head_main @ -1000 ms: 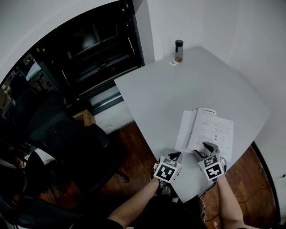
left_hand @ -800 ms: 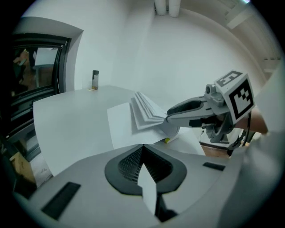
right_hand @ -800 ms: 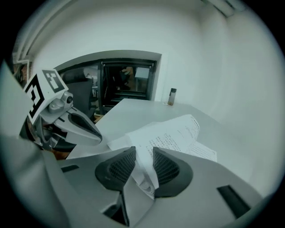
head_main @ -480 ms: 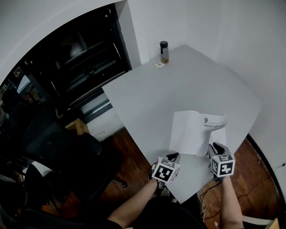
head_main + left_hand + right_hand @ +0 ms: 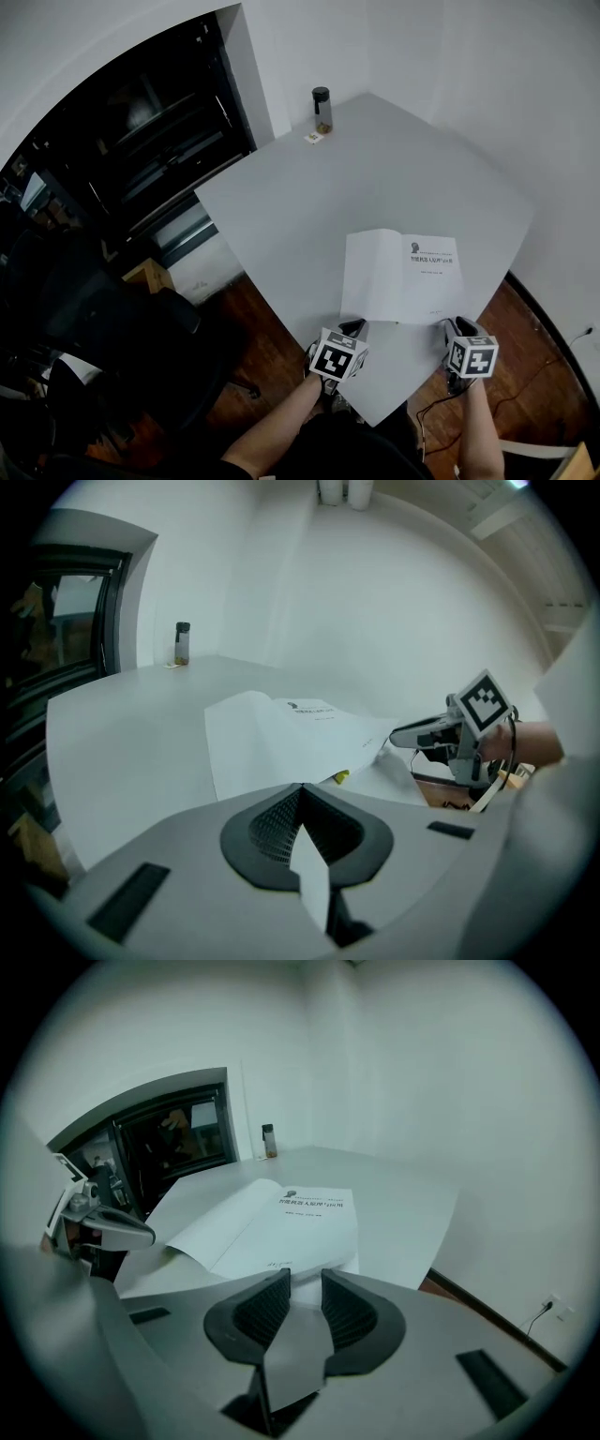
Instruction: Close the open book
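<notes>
The book (image 5: 403, 277) lies open near the table's front edge, with a blank left leaf and a title page on the right. Seen from the left gripper view, its right-hand leaves (image 5: 319, 726) lift off the table toward my right gripper (image 5: 398, 738), and a small yellow thing (image 5: 342, 777) shows under them. My right gripper (image 5: 448, 325) has just been closing and grips the near edge of those leaves (image 5: 305, 1277). My left gripper (image 5: 354, 326) sits shut and empty just short of the book's near left corner (image 5: 300, 794).
A dark-capped bottle (image 5: 322, 110) and a small tag (image 5: 312, 138) stand at the grey table's (image 5: 375, 178) far corner. Black shelving and office chairs (image 5: 122, 309) fill the left side. White walls close in on the right, with wood floor below the table's front edge.
Printed inner pages showed a second ago; a leaf then swung over, and the title page now lies on the right. My right gripper rolled and moved to the book's near right edge.
</notes>
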### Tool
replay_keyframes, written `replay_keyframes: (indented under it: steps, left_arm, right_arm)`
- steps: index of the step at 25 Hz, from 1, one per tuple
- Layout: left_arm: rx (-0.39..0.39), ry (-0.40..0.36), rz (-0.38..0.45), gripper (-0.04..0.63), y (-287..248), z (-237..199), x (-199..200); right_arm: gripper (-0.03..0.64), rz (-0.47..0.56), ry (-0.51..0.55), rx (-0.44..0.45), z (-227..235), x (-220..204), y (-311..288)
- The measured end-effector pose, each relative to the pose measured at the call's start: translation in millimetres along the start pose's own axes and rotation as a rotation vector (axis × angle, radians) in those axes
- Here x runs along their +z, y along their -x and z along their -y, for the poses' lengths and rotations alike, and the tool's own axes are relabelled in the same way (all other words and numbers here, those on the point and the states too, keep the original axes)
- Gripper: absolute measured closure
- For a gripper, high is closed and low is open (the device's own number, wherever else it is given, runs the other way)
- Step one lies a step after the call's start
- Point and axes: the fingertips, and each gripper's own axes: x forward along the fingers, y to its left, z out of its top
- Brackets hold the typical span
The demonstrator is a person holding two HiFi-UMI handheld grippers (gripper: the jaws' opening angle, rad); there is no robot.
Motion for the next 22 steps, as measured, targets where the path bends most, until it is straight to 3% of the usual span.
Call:
replay_keyframes:
  steps: [4, 10, 15, 18, 22]
  left_arm:
    - [0.002, 0.007, -0.002, 0.591, -2, -1, 2]
    - [0.025, 0.023, 0.000, 0.591, 6, -5, 0]
    - [0.055, 0.042, 0.005, 0.591, 15, -12, -5]
    - [0.067, 0.084, 0.008, 0.591, 18, -15, -8]
    - [0.091, 0.122, 0.018, 0.591, 27, -19, -12]
  right_arm:
    - [0.529, 0.060, 0.070, 0.001, -9, 19, 13]
    - [0.525, 0.068, 0.321, 0.203, -92, 39, 1]
    - [0.415, 0.016, 0.591, 0.345, -165, 34, -21]
    - [0.368, -0.004, 0.719, 0.356, -181, 28, -35]
    - [0.362, -0.016, 0.833, 0.311, -190, 24, -51]
